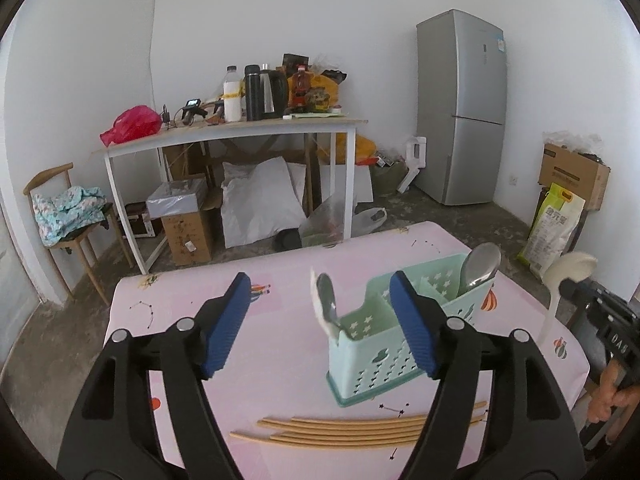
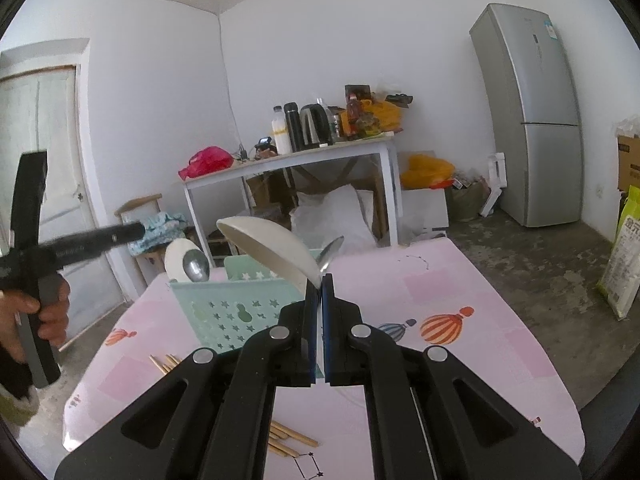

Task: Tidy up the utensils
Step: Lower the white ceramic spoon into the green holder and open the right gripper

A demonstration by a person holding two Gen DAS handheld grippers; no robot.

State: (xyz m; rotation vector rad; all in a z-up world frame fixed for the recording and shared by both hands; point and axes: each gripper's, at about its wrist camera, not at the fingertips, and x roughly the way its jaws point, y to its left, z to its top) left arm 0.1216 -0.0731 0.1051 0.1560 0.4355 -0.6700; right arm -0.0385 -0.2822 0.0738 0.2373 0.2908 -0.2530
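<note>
A mint green utensil caddy stands on the pink tablecloth. Its left compartment holds a metal spoon and a white one, its right compartment another metal spoon. My left gripper hangs open just in front of the caddy, nothing between its pads. Several wooden chopsticks lie on the cloth below it. My right gripper is shut on the handle of a white ceramic spoon, held up beside the caddy. In the right wrist view a hand holds the left gripper at the left edge.
Behind the pink table stands a white side table crowded with bottles and a kettle. A grey fridge is at the back right, a wooden chair with cloth at the left. Cardboard boxes and bags line the floor.
</note>
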